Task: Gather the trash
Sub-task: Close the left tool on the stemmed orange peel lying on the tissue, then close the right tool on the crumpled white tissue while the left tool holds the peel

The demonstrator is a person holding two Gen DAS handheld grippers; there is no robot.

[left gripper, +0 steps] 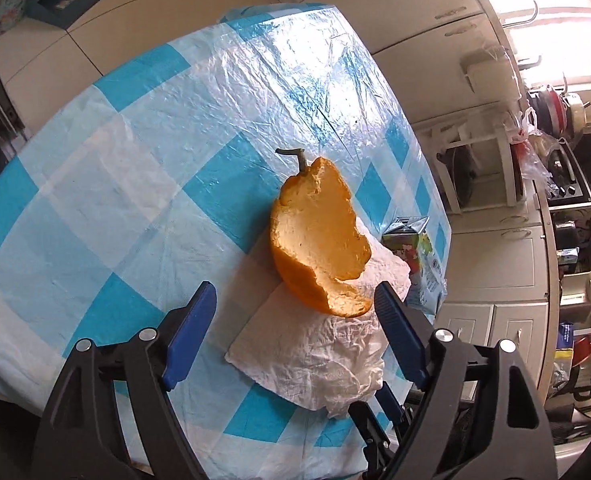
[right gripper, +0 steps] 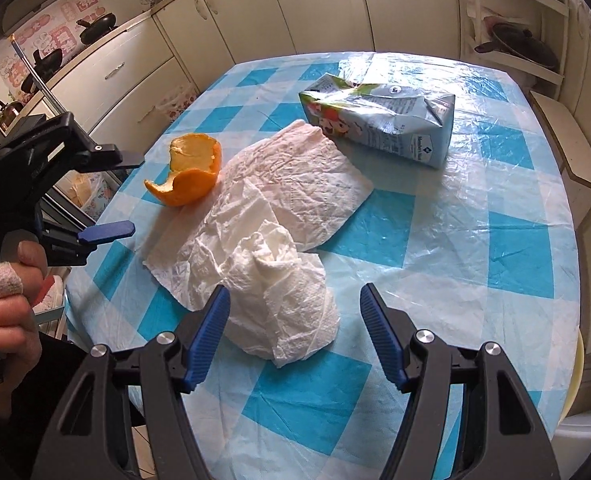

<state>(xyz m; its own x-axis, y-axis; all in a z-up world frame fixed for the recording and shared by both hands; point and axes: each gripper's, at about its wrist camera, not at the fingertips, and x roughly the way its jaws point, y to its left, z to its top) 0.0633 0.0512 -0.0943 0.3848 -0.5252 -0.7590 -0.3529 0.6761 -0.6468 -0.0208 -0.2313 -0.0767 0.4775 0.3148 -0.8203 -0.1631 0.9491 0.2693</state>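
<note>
An orange peel (left gripper: 319, 240) with a stem lies on the checked table, its edge resting on a crumpled white paper towel (left gripper: 319, 356). My left gripper (left gripper: 295, 300) is open, its fingers astride the near end of the peel, just short of it. In the right wrist view the peel (right gripper: 189, 178) sits left of the paper towel (right gripper: 271, 240). A crushed light-blue juice carton (right gripper: 383, 120) lies behind the towel. My right gripper (right gripper: 295, 308) is open over the towel's crumpled near end. The left gripper (right gripper: 129, 194) shows at the left, held in a hand.
The table has a blue and white checked cloth under clear plastic (right gripper: 475, 220). Kitchen cabinets (right gripper: 255, 16) and shelves with pans (right gripper: 523, 44) surround it. The carton (left gripper: 419, 264) lies near the table's right edge in the left wrist view.
</note>
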